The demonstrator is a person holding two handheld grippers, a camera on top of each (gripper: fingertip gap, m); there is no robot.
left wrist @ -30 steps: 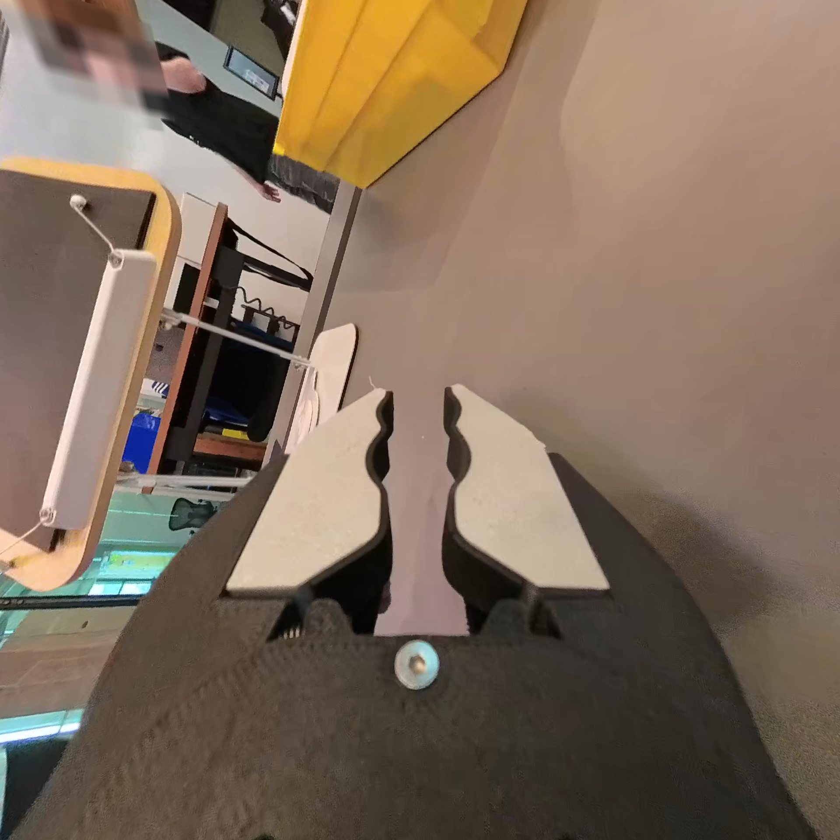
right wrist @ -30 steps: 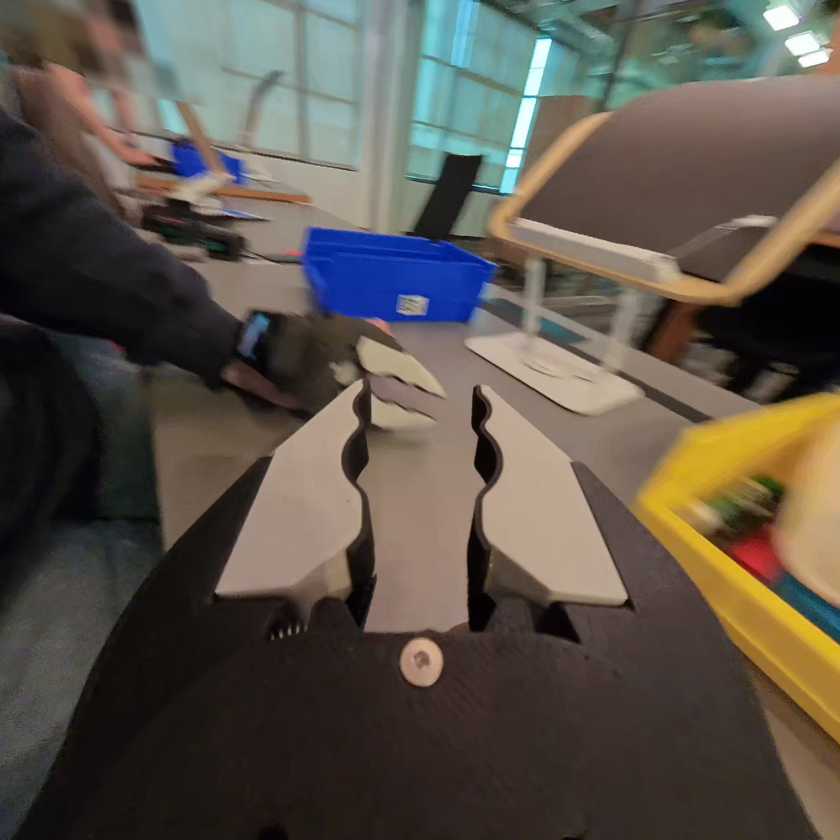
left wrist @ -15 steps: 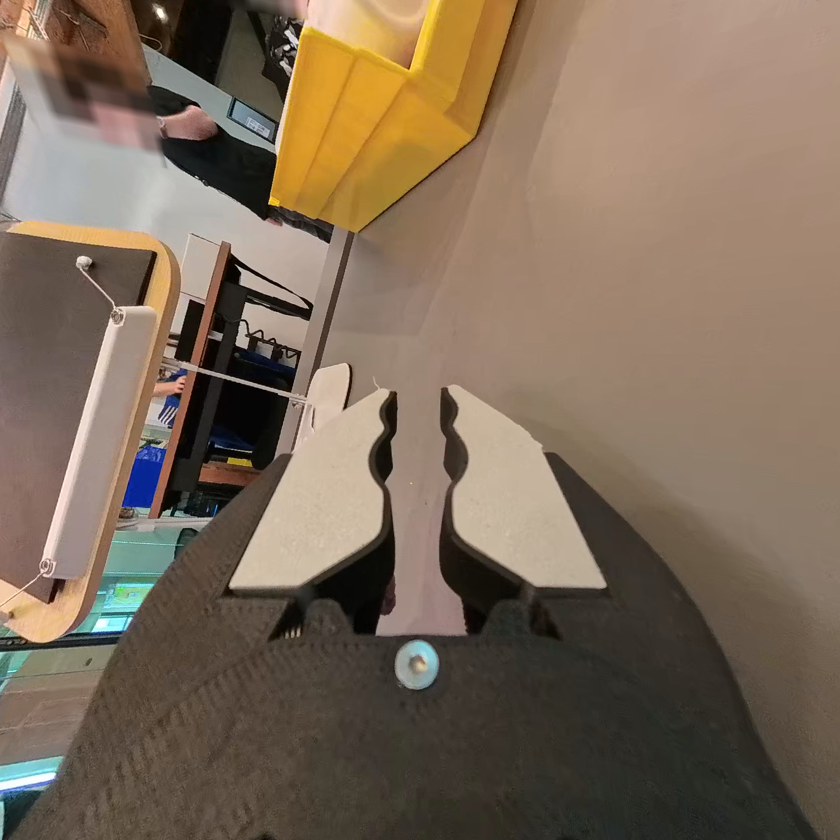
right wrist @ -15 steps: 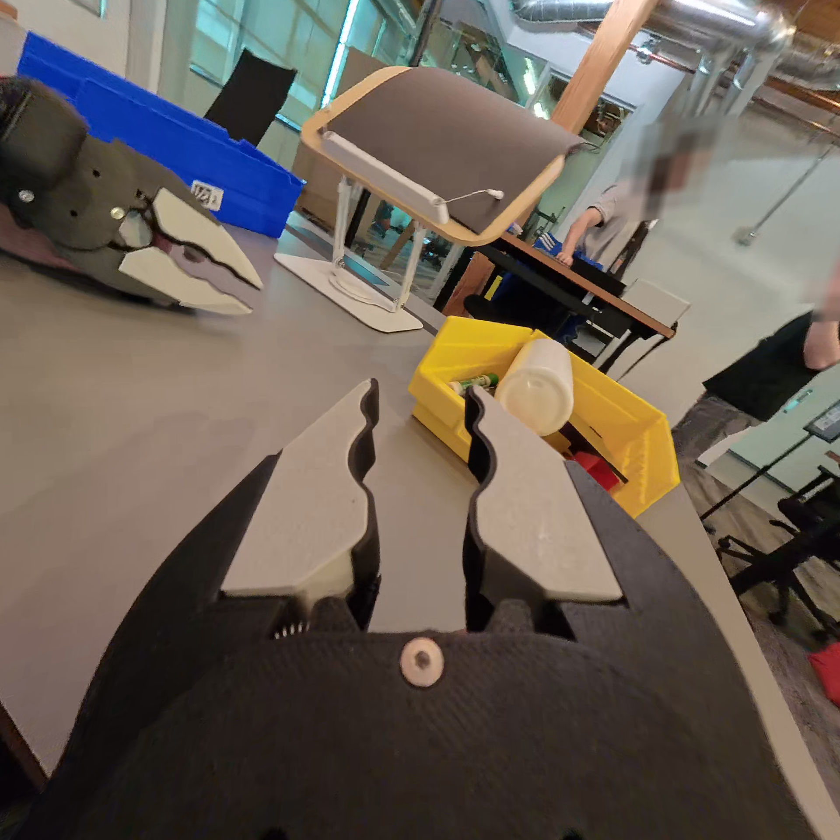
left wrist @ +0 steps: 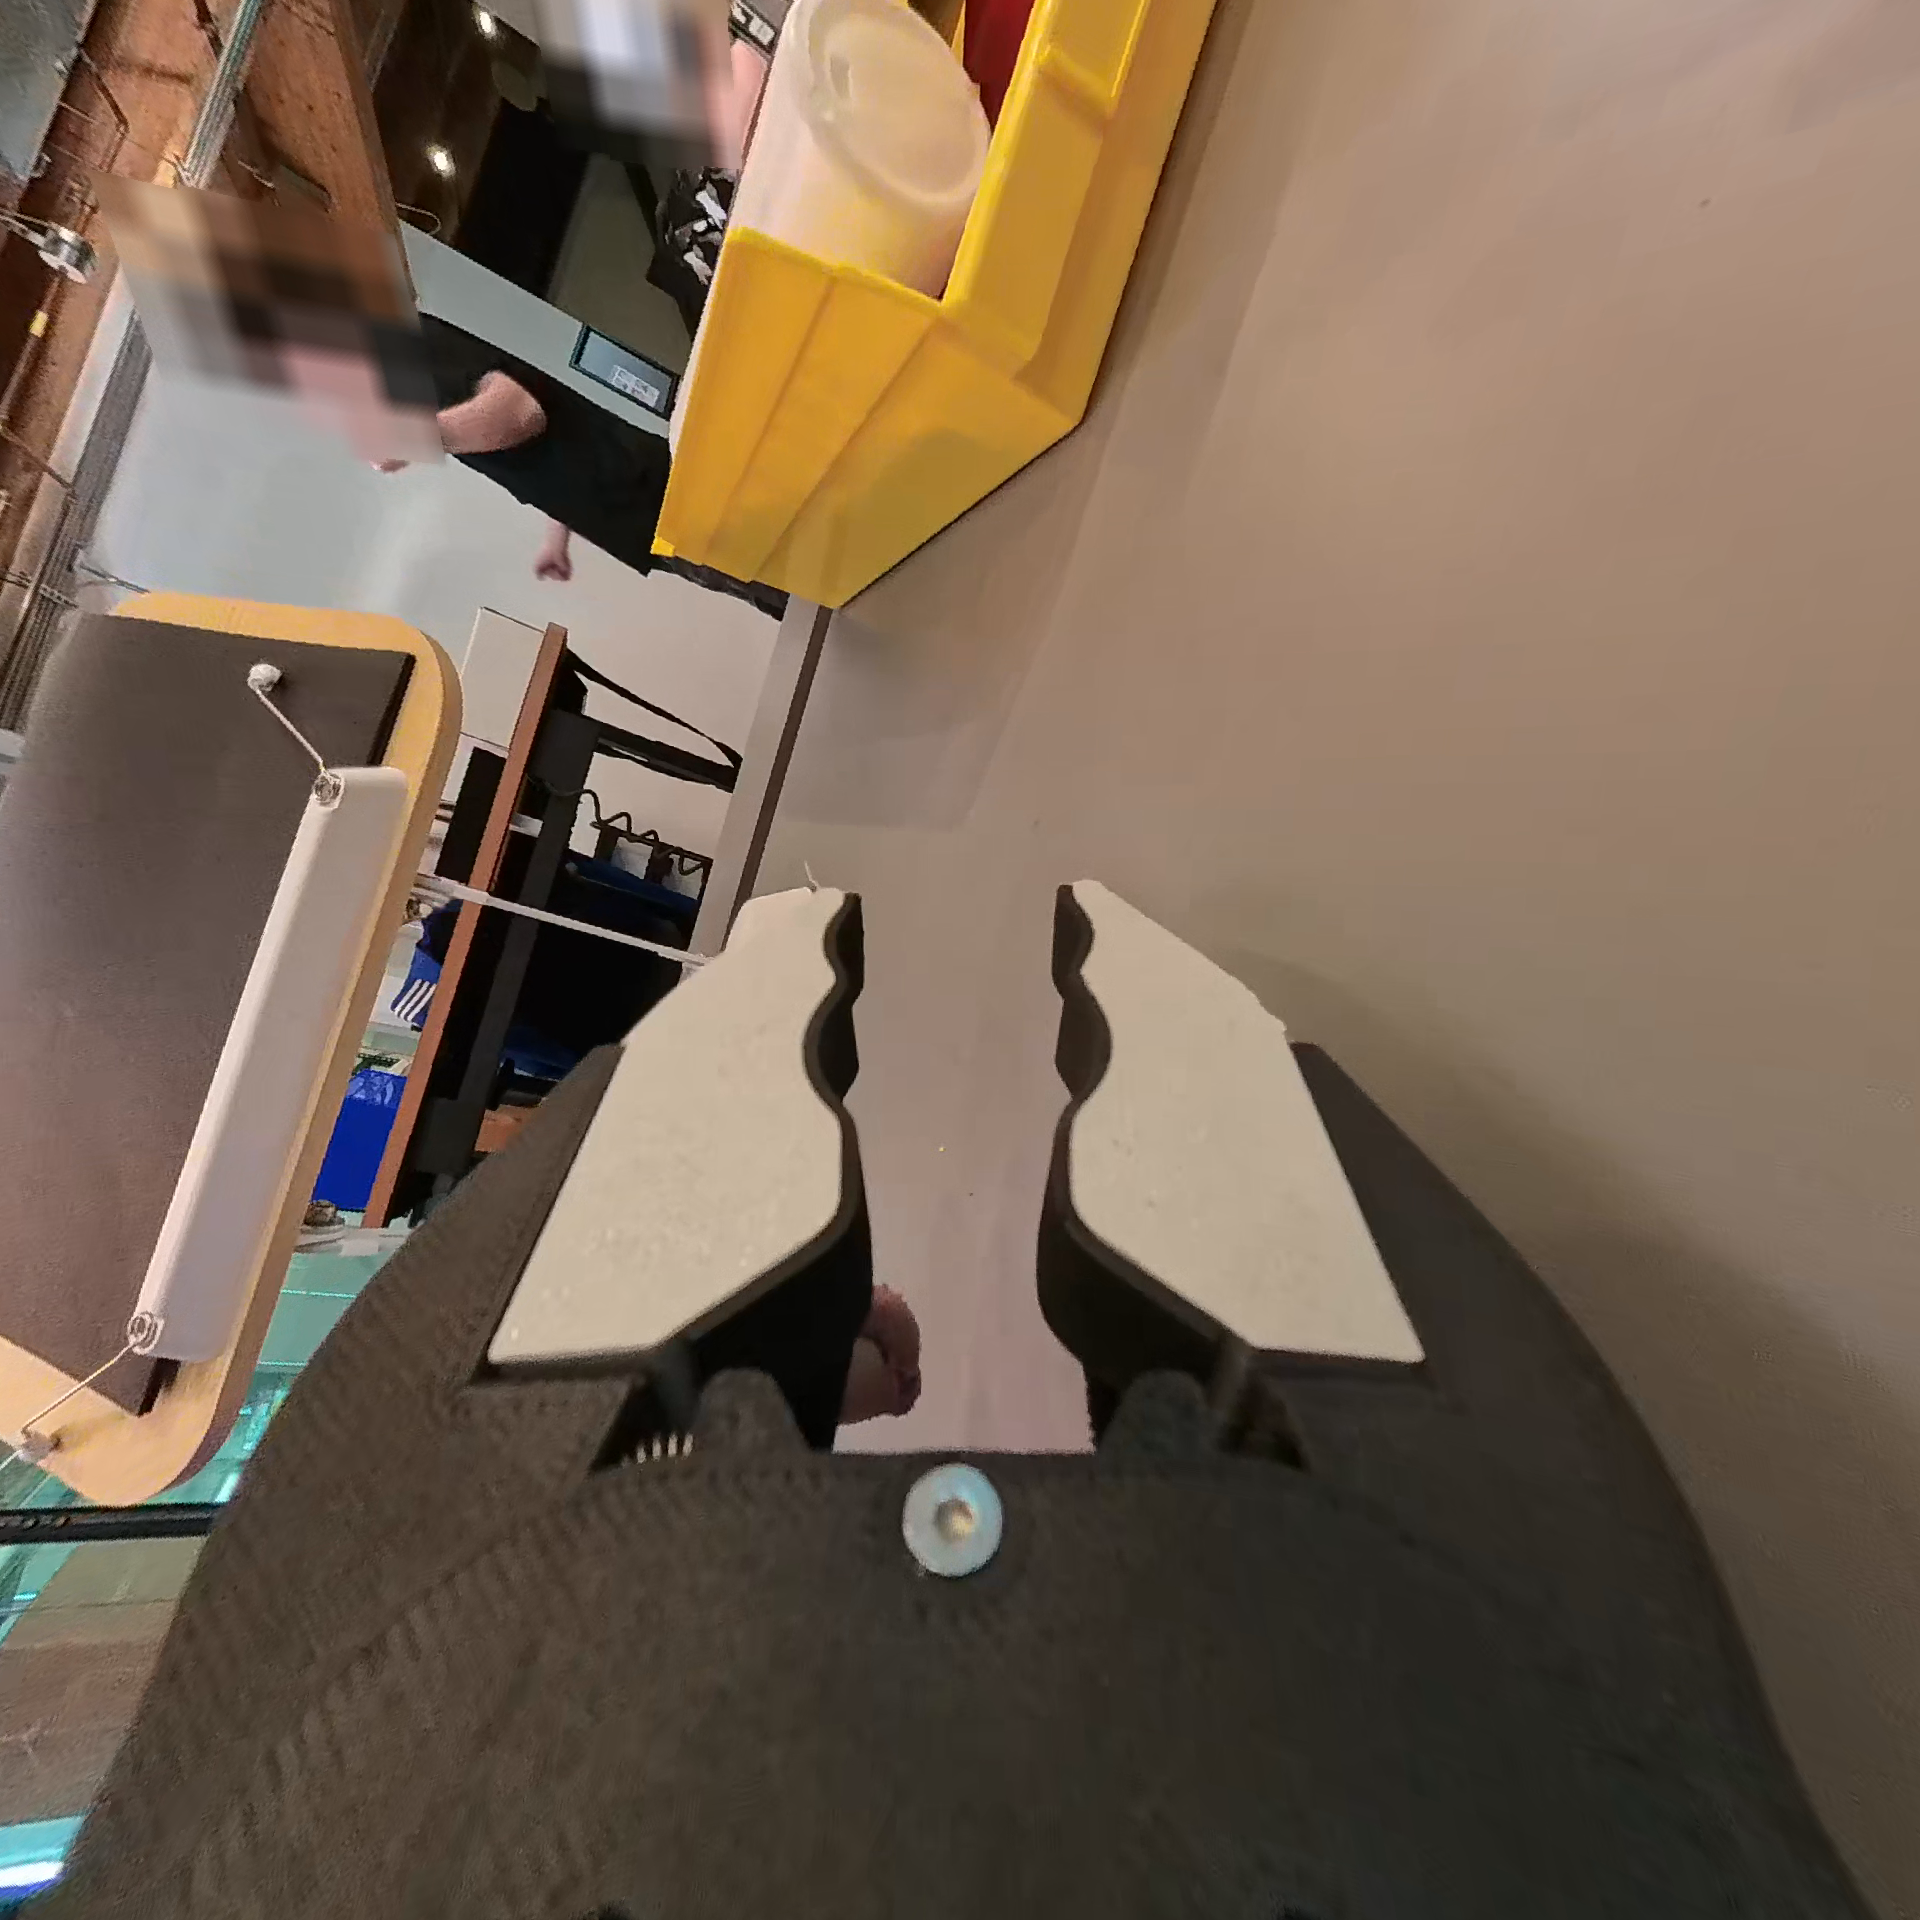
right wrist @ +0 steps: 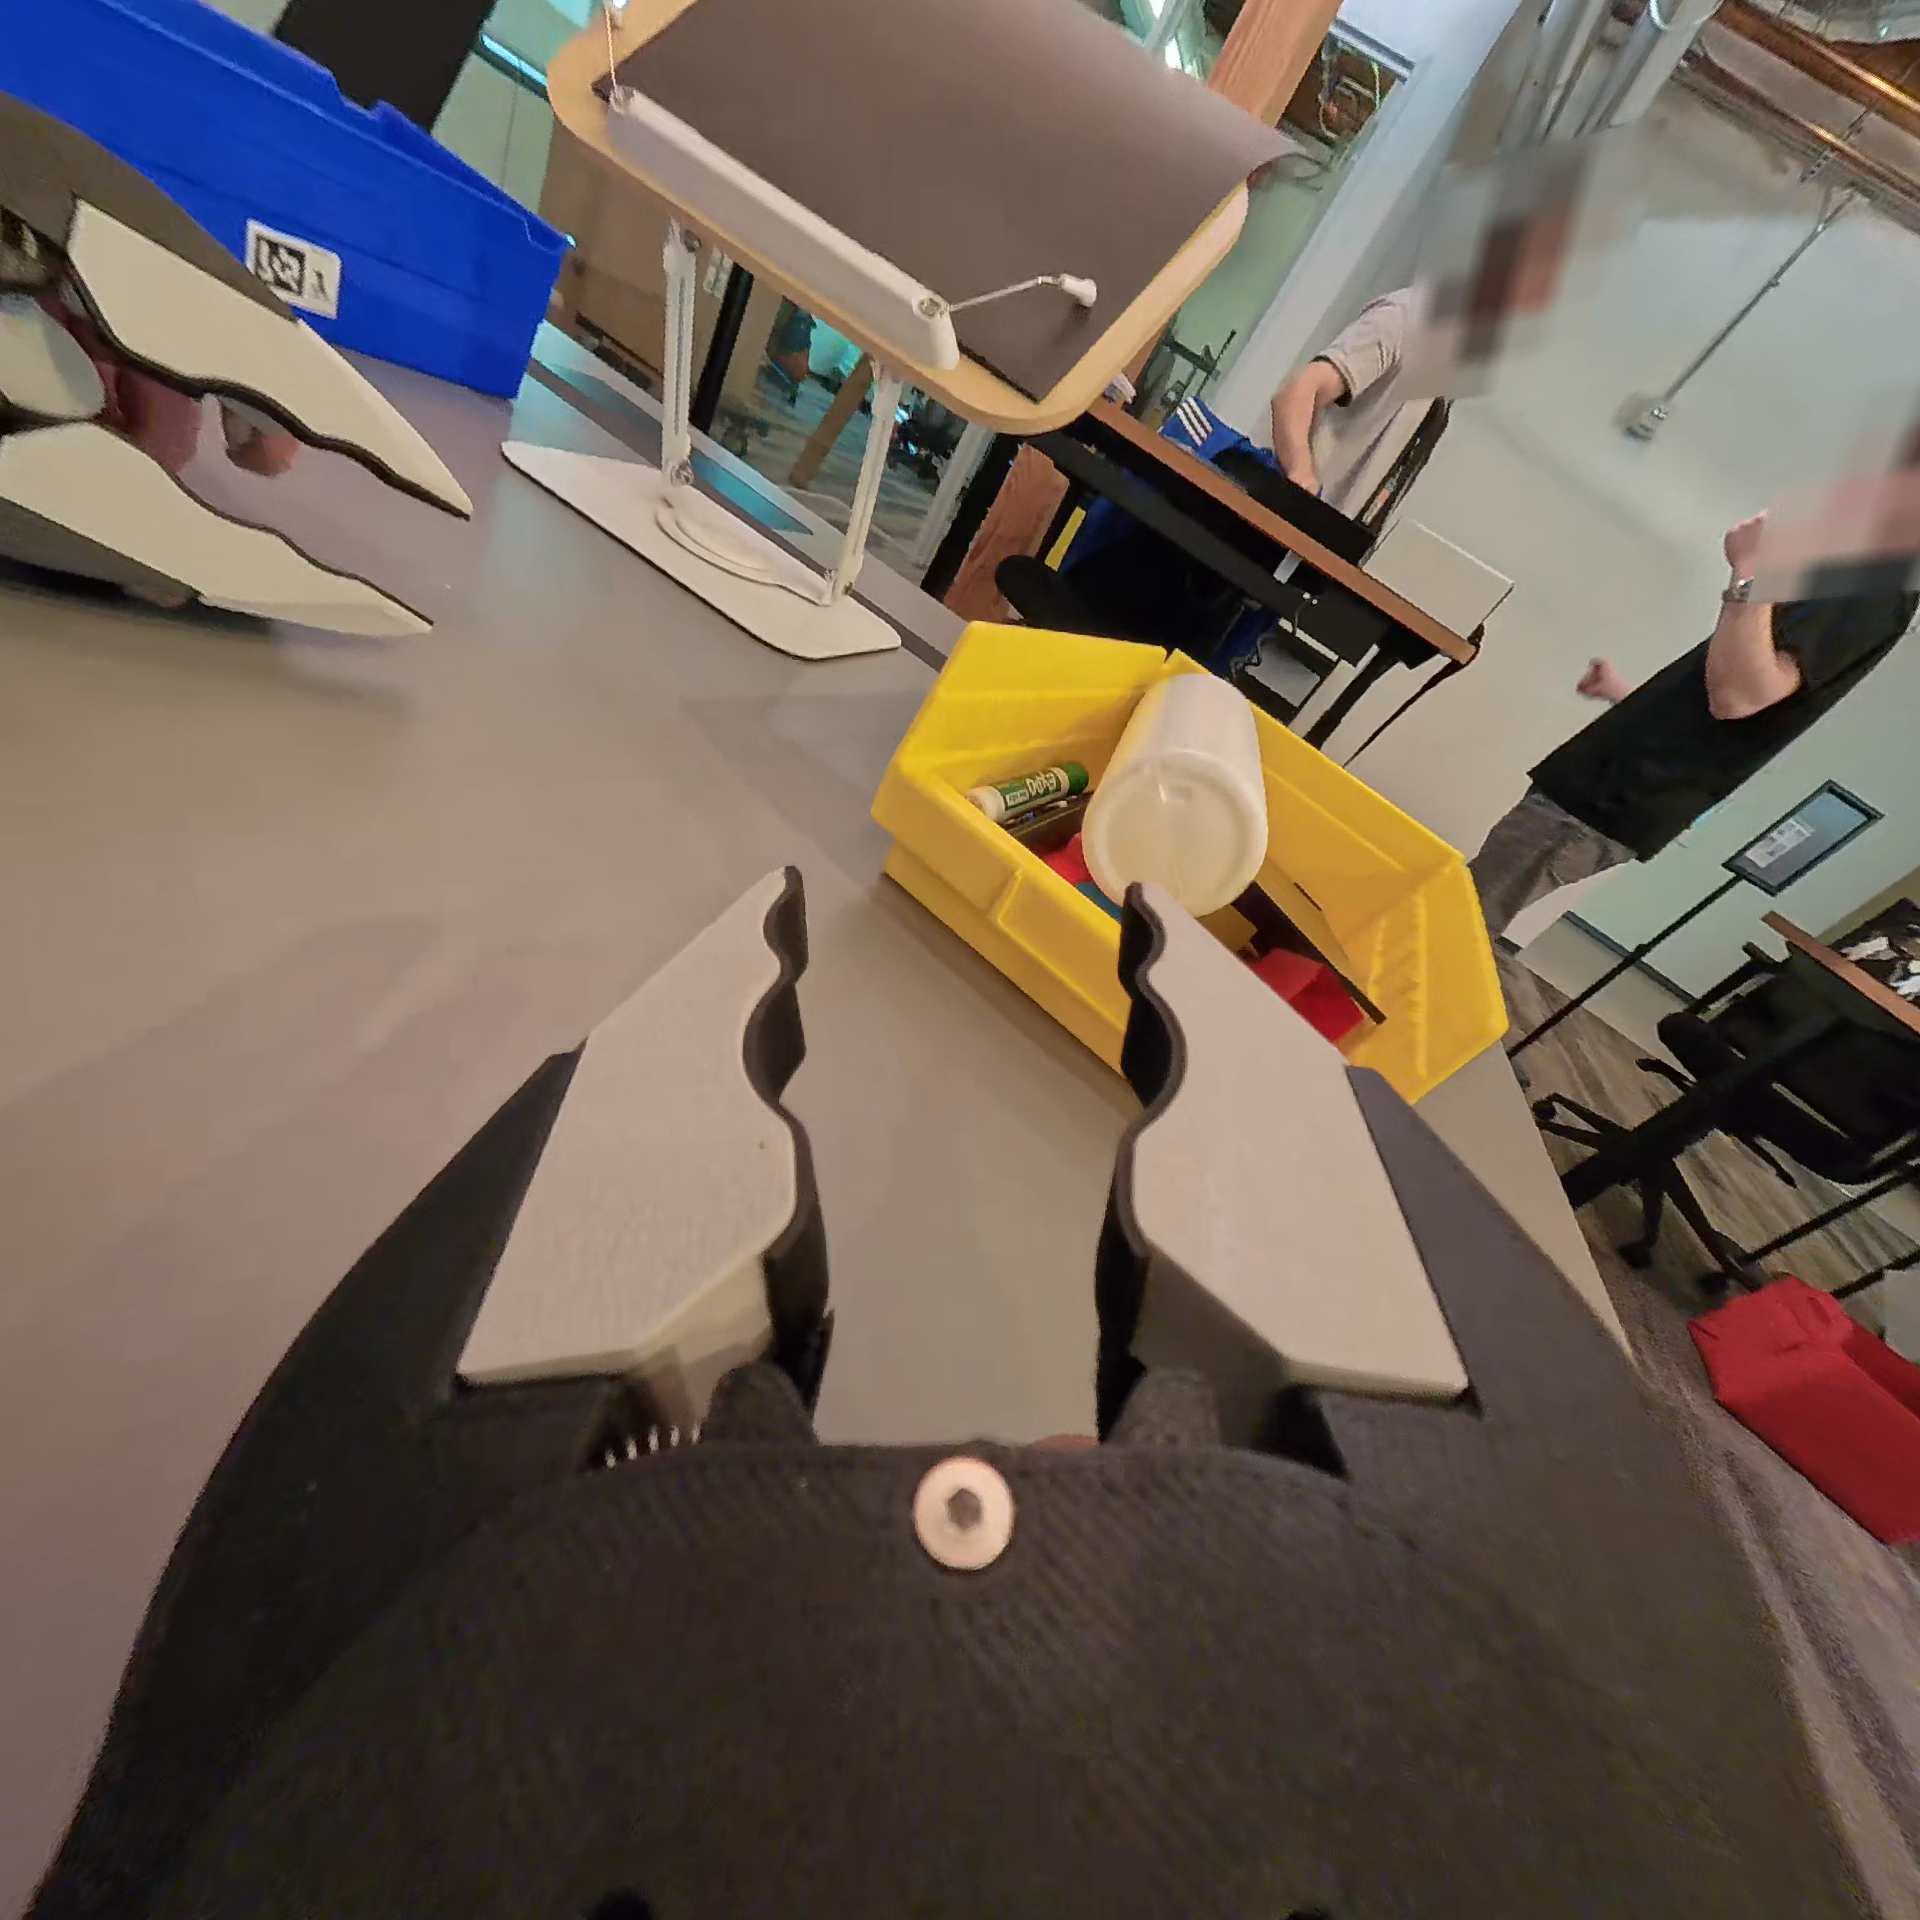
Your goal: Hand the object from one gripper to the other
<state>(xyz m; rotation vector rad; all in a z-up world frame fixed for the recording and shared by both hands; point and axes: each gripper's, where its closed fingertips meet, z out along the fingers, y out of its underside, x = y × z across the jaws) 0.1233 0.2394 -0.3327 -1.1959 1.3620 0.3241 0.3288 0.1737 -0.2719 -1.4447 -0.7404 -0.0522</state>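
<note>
My right gripper (right wrist: 961,904) is open and empty, low over the grey table (right wrist: 416,831), pointing at a yellow bin (right wrist: 1049,935). The bin holds a white bottle (right wrist: 1179,800) lying on its side, a green-labelled tube (right wrist: 1029,788) and red items. My left gripper (left wrist: 956,904) is open and empty; its view is rolled sideways, with the yellow bin (left wrist: 873,416) and white bottle (left wrist: 873,145) at the top. The left gripper also shows in the right wrist view (right wrist: 447,566), lying low at the far left of the table.
A blue bin (right wrist: 343,208) stands at the back left. A white stand carrying a dark curved board (right wrist: 914,156) stands behind the yellow bin. The table edge runs just right of the yellow bin. Two people stand beyond it, one in a black shirt (right wrist: 1704,727). About 25 cm separates my left fingertips from my right.
The right gripper swung right from the left gripper toward the yellow bin and closed in on it. Both grippers' jaws have opened wider. The left gripper's view now takes in more of the bin.
</note>
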